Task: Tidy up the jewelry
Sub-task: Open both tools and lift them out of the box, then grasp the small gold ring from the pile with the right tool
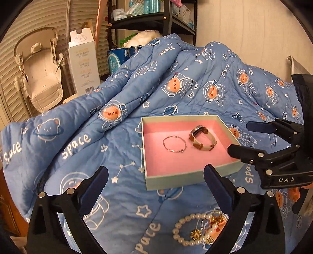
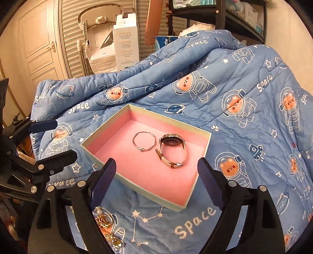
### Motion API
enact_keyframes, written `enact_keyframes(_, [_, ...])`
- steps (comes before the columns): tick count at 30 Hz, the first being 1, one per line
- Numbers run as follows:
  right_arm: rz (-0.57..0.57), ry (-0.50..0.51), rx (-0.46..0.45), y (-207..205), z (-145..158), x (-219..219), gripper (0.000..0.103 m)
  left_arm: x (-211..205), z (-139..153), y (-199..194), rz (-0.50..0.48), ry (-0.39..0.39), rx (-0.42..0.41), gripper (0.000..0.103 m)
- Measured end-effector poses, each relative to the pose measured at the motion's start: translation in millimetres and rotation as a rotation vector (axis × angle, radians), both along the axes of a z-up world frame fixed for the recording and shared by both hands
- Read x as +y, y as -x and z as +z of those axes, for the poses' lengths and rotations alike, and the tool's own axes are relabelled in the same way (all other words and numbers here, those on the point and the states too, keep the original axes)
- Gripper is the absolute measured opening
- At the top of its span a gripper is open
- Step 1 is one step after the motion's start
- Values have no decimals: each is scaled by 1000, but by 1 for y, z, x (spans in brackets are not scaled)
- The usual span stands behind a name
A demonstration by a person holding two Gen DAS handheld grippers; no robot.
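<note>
A shallow pale-green box with a pink lining (image 1: 156, 179) (image 2: 101, 162) lies on the blue space-print quilt. Inside lie a thin silver bangle (image 1: 174, 144) (image 2: 144, 143) and a watch with a cream strap (image 1: 203, 140) (image 2: 173, 154). A pearl bracelet (image 1: 187, 230) and gold trinkets (image 1: 213, 224) (image 2: 106, 224) lie on the quilt in front of the box. My left gripper (image 1: 156, 179) is open and empty, just above the pearls. My right gripper (image 2: 156, 172) is open and empty over the box's near edge; it also shows in the left wrist view (image 1: 240, 136).
The quilt (image 1: 117, 117) (image 2: 244, 97) rises in a bunched fold behind the box. Beyond it stand a white carton (image 1: 84, 60) (image 2: 127, 41), a baby seat (image 1: 39, 74), a black shelf rack (image 1: 156, 17) and a door (image 2: 39, 50).
</note>
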State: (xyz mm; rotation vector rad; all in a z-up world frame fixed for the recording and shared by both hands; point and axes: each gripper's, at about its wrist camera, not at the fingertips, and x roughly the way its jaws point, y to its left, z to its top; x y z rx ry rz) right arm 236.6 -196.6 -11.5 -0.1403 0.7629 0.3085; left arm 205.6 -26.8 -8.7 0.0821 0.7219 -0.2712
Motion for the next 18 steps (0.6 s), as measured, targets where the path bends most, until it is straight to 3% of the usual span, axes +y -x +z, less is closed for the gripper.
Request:
enact_keyframes(9, [-37,20,40,55,-26,-19,84,16,-27,51,19,12,47,96])
enact_keyframes(18, [41,29,96,98,-53,-5,84,18,-45,82,37,72,80,96])
